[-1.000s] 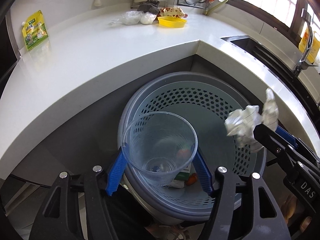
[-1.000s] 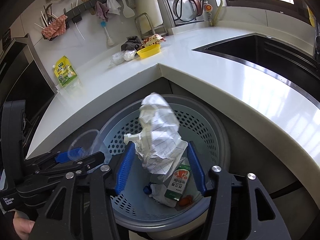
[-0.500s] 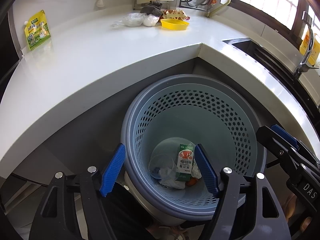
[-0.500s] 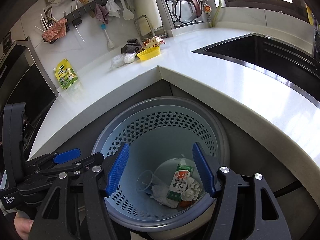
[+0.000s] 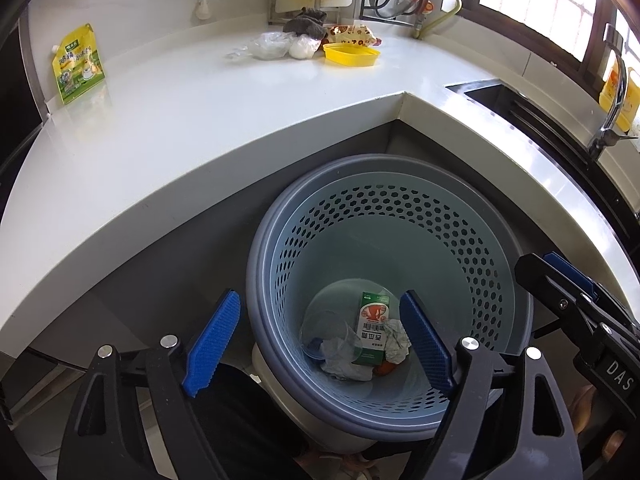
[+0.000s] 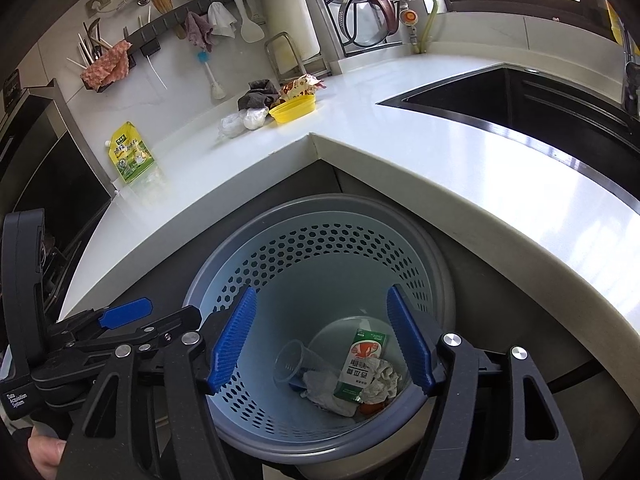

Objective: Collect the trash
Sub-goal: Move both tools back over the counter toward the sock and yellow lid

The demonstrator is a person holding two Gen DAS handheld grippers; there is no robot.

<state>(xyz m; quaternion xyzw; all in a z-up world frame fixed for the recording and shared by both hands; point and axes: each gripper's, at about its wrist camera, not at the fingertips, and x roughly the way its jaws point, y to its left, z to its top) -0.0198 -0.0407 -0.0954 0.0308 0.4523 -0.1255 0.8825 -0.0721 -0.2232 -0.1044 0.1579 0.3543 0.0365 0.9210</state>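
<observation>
Trash [image 5: 362, 342] half-hidden deep in bin [image 5: 460, 240] — orange scrap barely visible — beneath both hand-held grippers [image 5: 320, 344] [image 6: 322, 342], empty, jaws just widened.

1. The left black two-finger gripper with blue ribbed pads [image 5: 320, 342] points steeply downward; its jaws have just been opening and stand wide, with nothing between the pads
2. The right black two-finger gripper with blue ribbed pads [image 6: 322, 340] angles downward beside it; its jaws have just been opening, nothing gripped

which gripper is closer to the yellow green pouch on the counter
Left. The left gripper hangs over the bin's pouch-side rim; the right gripper sits farther from the pouch, over the bin's middle.
</observation>
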